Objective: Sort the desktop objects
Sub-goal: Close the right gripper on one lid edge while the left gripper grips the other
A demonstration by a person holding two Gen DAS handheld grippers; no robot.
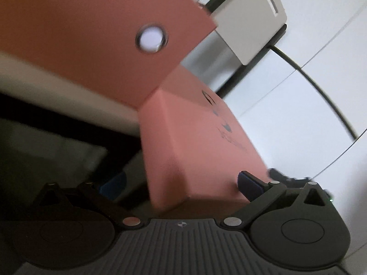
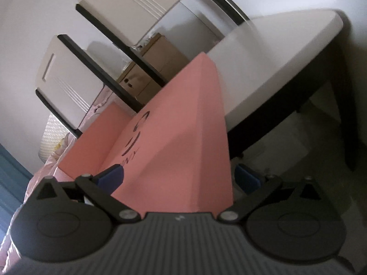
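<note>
Both claws, left [image 1: 181,183] and right [image 2: 179,174], pinch pink box [image 2: 174,137] ends, sharing its load, flap [image 1: 91,34] toward 11 o'clock.

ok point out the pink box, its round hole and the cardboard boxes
pink box [image 2: 179,137], right wrist view, on its long top face
round hole [image 1: 151,38], left wrist view, hole centre in the flap
cardboard boxes [image 2: 149,73], right wrist view, brown front face

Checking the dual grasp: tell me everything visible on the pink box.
The pink box looks like matte cardboard with dark, blurred print on one face. A hinged flap stands open, with a round metal-rimmed hole. It is tilted and seems lifted. The left gripper and right gripper each straddle it, blue pads against opposite faces.
</note>
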